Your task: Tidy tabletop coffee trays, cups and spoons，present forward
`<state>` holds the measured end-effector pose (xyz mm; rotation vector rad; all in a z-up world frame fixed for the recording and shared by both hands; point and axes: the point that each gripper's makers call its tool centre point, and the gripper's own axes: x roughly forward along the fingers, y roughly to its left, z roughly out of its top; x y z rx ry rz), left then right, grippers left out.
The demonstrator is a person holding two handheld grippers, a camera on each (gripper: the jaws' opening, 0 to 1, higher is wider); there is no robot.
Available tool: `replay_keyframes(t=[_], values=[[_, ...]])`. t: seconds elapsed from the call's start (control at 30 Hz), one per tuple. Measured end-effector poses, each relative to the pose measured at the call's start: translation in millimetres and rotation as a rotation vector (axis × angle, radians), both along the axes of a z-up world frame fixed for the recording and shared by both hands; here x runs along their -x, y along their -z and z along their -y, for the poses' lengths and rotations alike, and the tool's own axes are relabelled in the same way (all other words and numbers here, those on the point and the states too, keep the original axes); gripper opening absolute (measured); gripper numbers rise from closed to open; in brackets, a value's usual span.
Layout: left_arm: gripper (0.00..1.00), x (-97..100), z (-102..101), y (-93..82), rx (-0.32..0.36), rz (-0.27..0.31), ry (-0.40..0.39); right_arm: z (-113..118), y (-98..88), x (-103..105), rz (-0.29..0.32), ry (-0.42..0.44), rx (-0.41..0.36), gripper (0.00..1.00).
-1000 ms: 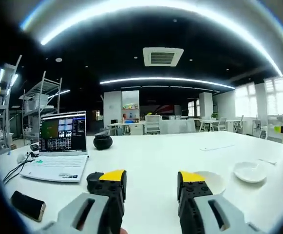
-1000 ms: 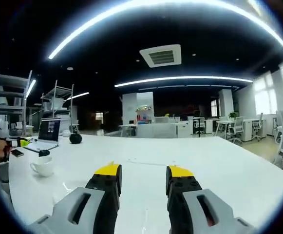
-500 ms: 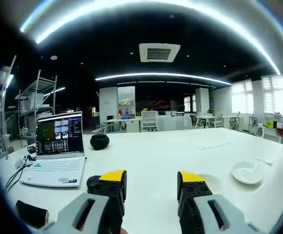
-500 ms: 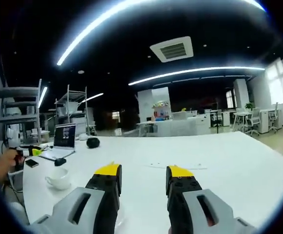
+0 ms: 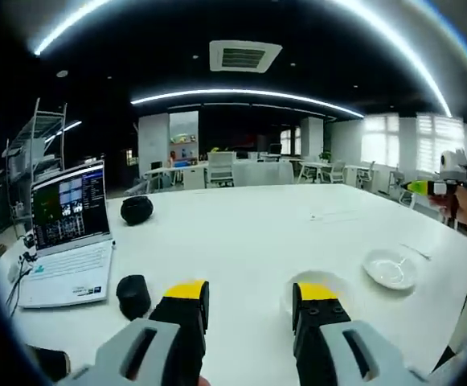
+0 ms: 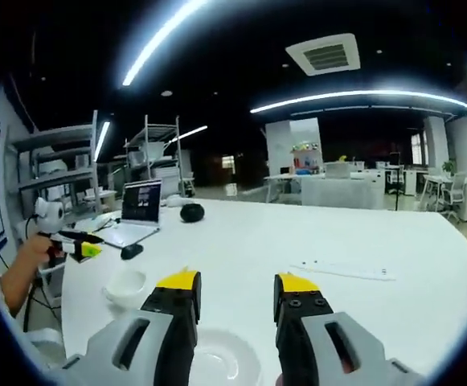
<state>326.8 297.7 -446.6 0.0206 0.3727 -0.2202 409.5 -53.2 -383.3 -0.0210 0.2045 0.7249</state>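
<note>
Both views have swung across the table since a second ago — my right gripper, jaws apart and empty, now looks down on a saucer between them, a cup off to its left. My left gripper, also spread and empty, has another saucer well to its right.

White table, white saucer, white cup, yellow-tipped black left claw.
</note>
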Motion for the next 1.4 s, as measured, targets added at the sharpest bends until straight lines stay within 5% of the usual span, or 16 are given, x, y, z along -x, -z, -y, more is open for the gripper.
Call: replay_keyframes(t=[0.73,1.2,1.4], values=[[0.42,-19.9,45,27.0,-0.088,-0.250,0.201,-139,21.8,8,-0.176,-0.298,0.249,0.36],[0.40,-26.4,51,48.4,-0.124,-0.368,0.203,-194,77.5,20,-0.375,-0.404,0.481,0.35],[0.40,-26.1,56,56.5,-0.132,-0.398,0.199,-207,91.9,34,-0.426,-0.411,0.506,0.34]])
